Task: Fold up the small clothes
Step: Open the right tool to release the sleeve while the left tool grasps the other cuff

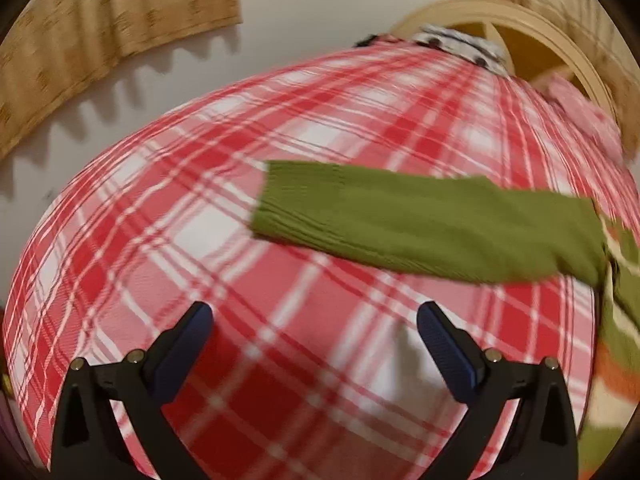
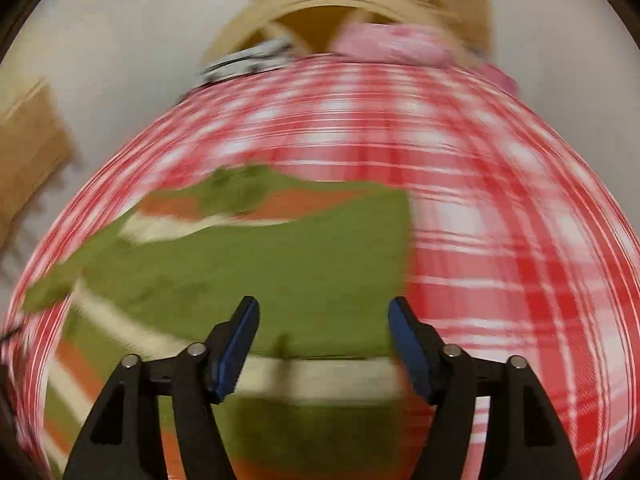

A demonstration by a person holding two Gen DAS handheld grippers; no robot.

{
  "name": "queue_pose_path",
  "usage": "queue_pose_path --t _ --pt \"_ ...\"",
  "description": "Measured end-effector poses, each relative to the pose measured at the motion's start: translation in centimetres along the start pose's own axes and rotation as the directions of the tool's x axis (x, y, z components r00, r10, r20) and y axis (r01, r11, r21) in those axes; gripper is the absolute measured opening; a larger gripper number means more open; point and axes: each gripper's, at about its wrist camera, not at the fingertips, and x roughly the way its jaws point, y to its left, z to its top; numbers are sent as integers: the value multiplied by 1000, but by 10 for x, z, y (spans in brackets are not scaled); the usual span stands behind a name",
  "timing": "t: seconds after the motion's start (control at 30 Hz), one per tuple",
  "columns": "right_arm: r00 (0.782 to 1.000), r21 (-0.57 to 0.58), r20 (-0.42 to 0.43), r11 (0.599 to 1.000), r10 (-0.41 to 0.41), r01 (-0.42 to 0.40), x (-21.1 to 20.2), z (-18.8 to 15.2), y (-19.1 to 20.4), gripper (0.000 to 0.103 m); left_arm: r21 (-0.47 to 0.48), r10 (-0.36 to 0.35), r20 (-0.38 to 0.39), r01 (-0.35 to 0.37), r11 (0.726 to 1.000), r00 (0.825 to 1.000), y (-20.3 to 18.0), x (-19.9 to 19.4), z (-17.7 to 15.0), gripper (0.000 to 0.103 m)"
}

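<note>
A small green sweater with cream and orange stripes lies on a red-and-white plaid cloth (image 1: 240, 240). In the left wrist view its green sleeve (image 1: 420, 220) stretches flat across the cloth, with the striped body (image 1: 620, 300) at the right edge. My left gripper (image 1: 314, 312) is open above bare plaid, a little short of the sleeve. In the right wrist view, which is blurred, the sweater (image 2: 280, 264) is spread below my right gripper (image 2: 322, 308). Its jaws stand open over the green part and right edge of the garment, nothing pinched between them.
A pink garment (image 2: 392, 44) and a black-and-white patterned cloth (image 2: 248, 60) lie at the far end of the plaid surface (image 2: 500, 208), before a beige wooden headboard (image 1: 520, 24). Tan curtains (image 1: 100, 28) hang over the pale wall at the left.
</note>
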Motion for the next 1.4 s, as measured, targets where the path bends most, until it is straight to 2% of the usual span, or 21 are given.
queue_pose_path --t 0.07,0.13,0.2,0.4,0.47,0.53,0.63,0.77,0.87,0.97,1.07,1.1,1.13,1.2,1.4 --pt "996 -86 -89 996 -1 -7 21 -6 28 70 -40 10 7 -10 999 1000 13 2 5 103" --pt "989 -124 -135 991 -64 47 40 -14 40 70 -64 -13 2 13 998 1000 21 4 8 103" --pt "991 -128 -102 989 -85 71 45 -24 46 71 -82 -23 -2 23 996 1000 25 8 12 103" --pt "995 -104 -74 993 -66 58 47 -28 45 76 -179 -75 0 74 981 997 33 22 25 103" --pt "995 -120 -69 990 -77 69 47 -32 46 78 -209 -83 -17 77 975 996 32 28 28 97" --pt "994 -133 -63 988 -92 83 47 -32 44 79 -247 -109 -37 96 964 993 31 34 28 84" --pt "994 -131 -55 987 -96 88 51 -31 41 81 -274 -111 -39 96 957 993 24 38 29 84" --pt "994 -131 -45 987 -97 91 49 -33 42 81 -293 -145 -24 131 947 989 20 42 34 83" --pt "994 -137 -37 985 -107 101 49 -35 43 81 -291 -156 -7 147 945 988 16 47 39 72" --pt "994 -136 -34 986 -106 101 48 -35 43 82 -309 -164 17 162 937 986 19 50 41 66" --pt "994 -136 -31 985 -107 102 48 -36 43 82 -303 -169 38 173 937 985 20 52 41 44" --pt "994 -136 -30 985 -107 102 47 -36 43 82 -300 -166 35 169 939 985 21 52 41 29" --pt "994 -136 -29 985 -107 102 47 -36 42 82 -315 -149 36 153 937 988 24 52 40 20" --pt "994 -136 -31 985 -107 102 47 -36 43 82 -337 -179 48 184 923 983 29 52 39 16" --pt "994 -136 -31 985 -108 103 47 -36 42 82 -258 -216 88 232 938 972 21 42 47 7"
